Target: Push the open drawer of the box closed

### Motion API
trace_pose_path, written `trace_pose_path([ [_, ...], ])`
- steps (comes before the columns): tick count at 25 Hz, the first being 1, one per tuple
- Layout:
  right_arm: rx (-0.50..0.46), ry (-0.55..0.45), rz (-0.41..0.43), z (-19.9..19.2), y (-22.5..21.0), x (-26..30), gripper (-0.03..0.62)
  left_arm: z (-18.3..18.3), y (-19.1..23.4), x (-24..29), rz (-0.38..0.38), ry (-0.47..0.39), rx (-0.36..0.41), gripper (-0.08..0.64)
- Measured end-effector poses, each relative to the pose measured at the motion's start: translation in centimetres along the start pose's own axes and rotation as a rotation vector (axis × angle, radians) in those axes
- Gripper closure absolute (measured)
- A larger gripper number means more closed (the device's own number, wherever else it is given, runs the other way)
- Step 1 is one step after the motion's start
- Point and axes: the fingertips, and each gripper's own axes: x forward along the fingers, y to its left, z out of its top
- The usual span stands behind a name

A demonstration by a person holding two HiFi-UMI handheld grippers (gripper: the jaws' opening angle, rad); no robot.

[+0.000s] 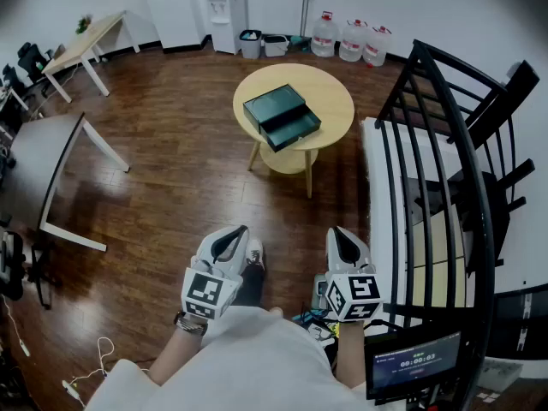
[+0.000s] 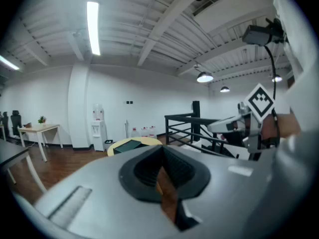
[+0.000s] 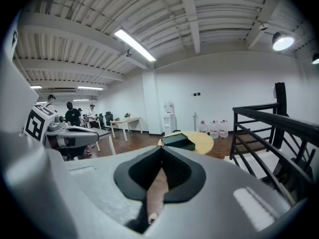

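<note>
A dark green box (image 1: pixel 276 110) with its drawer (image 1: pixel 294 129) pulled out toward me sits on a round wooden table (image 1: pixel 330 92) a few steps ahead. The same box (image 3: pixel 178 140) shows small and far in the right gripper view, and the table top (image 2: pixel 130 144) just peeks over the left gripper's body. My left gripper (image 1: pixel 229 240) and right gripper (image 1: pixel 341 241) are held close to my body, low in the head view, far from the box. Both are shut with nothing between the jaws. The left gripper (image 2: pixel 160 164) and right gripper (image 3: pixel 161 164) point roughly toward the table.
A black metal railing (image 1: pixel 445 187) runs along my right side. Grey desks (image 1: pixel 51 157) stand at the left, a wooden table (image 1: pixel 86 45) at the far left. A water dispenser (image 1: pixel 226 15) and water bottles (image 1: pixel 351 39) line the back wall. Wooden floor lies between me and the round table.
</note>
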Motion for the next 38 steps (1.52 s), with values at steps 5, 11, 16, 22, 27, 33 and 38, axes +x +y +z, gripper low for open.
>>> trace_pose_path([
  [5,0.004,0.013,-0.027,0.2,-2.1,4.5,0.589,-0.5,3.2,4.7,-0.018,0.002,-0.01,0.554],
  [11,0.013,0.023,-0.091,3.0,-5.7,11.2,0.589,-0.5,7.4,12.1,-0.084,0.038,-0.02,0.554],
  [16,0.006,0.049,-0.108,5.1,-7.0,17.1,0.589,-0.6,10.2,17.1,-0.165,0.064,-0.028,0.554],
  [22,0.035,0.096,-0.104,5.4,-7.2,22.8,0.589,0.2,14.5,21.3,-0.192,0.06,-0.025,0.554],
  [27,0.084,0.124,-0.105,5.6,-6.9,25.5,0.59,1.7,18.1,23.4,-0.184,0.015,-0.071,0.554],
  [33,0.085,0.167,-0.1,5.2,-8.5,26.5,0.589,1.3,18.0,25.4,-0.18,0.061,-0.061,0.554],
  [38,0.107,0.182,-0.065,5.2,-8.7,27.7,0.59,0.7,17.1,25.7,-0.185,0.105,-0.08,0.554],
])
